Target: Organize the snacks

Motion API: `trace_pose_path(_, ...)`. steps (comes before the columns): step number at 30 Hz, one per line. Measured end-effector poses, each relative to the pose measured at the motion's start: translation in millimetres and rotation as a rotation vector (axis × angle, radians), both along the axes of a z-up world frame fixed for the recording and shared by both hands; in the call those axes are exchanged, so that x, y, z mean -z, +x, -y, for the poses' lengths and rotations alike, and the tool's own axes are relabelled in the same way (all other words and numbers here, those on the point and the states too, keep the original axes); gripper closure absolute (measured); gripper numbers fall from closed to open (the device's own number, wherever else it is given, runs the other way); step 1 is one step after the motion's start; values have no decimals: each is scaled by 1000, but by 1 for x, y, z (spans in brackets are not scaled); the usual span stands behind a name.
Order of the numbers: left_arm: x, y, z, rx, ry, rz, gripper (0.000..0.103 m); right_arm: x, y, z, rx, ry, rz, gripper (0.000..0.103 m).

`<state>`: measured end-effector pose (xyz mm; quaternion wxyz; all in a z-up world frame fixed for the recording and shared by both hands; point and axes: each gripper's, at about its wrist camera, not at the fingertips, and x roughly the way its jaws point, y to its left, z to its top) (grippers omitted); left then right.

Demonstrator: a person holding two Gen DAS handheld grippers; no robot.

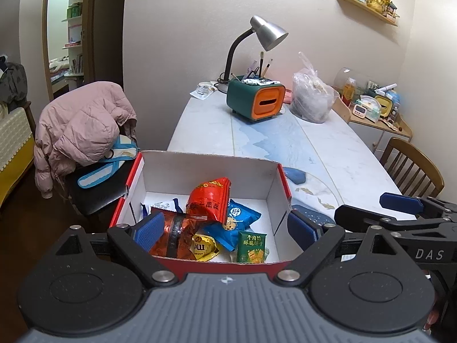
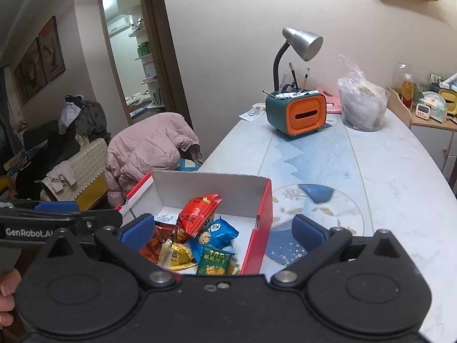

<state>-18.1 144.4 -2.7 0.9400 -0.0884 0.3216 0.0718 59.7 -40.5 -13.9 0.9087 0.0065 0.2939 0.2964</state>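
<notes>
A red cardboard box with white inside (image 1: 200,168) (image 2: 262,214) stands at the near left corner of the table. It holds several snack packets: a red one (image 1: 210,200) (image 2: 198,214), a blue one (image 1: 238,220) (image 2: 218,233), a green one (image 1: 251,247) (image 2: 214,261), a yellow one (image 1: 204,247) (image 2: 178,255) and a shiny red one (image 1: 177,234). My left gripper (image 1: 225,230) is open and empty, fingers wide over the box's near side. My right gripper (image 2: 222,230) is open and empty, straddling the box's right wall. It also shows in the left wrist view (image 1: 400,203).
On the marble table (image 1: 328,148) (image 2: 385,171) stand a green-orange tissue box (image 1: 255,100) (image 2: 297,111), a desk lamp (image 1: 265,33) (image 2: 302,43) and a plastic bag (image 1: 312,97) (image 2: 361,105). A pink jacket drapes a chair at left (image 1: 82,125) (image 2: 151,148). A wooden chair (image 1: 411,165) stands at right.
</notes>
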Motion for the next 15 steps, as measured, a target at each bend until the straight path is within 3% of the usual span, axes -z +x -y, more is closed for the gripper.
trace_pose_path(15,0,-1,1,-6,-3,-8,10,2,-2,3,-4,8,-26,0)
